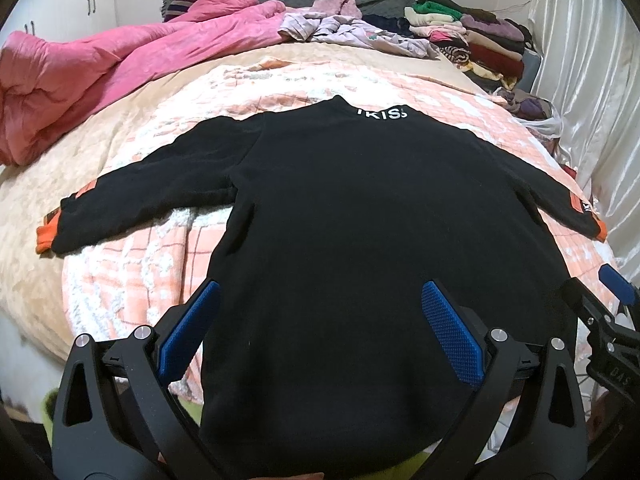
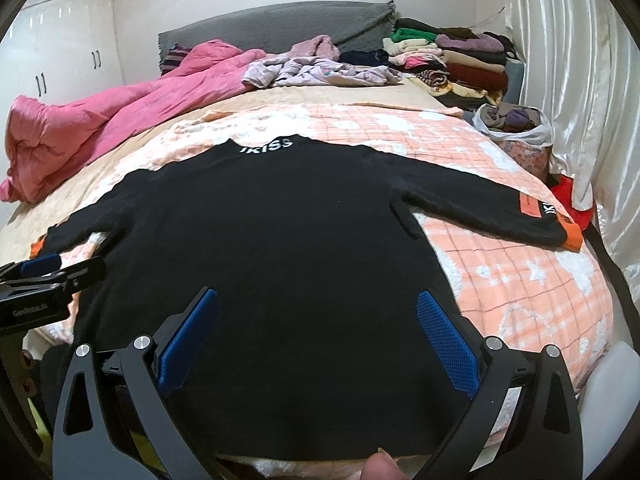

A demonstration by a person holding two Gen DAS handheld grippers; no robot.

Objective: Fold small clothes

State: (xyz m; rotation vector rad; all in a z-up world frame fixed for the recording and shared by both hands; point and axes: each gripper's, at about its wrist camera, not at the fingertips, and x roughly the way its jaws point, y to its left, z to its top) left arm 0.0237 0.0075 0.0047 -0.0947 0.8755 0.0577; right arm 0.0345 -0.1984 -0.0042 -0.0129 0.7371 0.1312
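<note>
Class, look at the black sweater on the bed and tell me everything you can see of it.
The black sweater looks like soft knit fabric. It lies flat and unfolded on the checked peach blanket, sleeves spread to both sides, hem toward the cameras. White letters mark the collar, and the cuffs end in orange bands. The left claw and right claw are open over its lower part, gripping nothing.

A home bedroom: bed (image 2: 520,272), pink duvet (image 2: 100,120), wardrobe (image 2: 60,48), folded clothes (image 2: 460,56).

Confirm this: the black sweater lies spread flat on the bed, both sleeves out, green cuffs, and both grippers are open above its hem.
Wrong on the cuffs: the black sweater has orange cuffs, clearest in the right wrist view. The rest holds: left gripper and right gripper are open.
</note>
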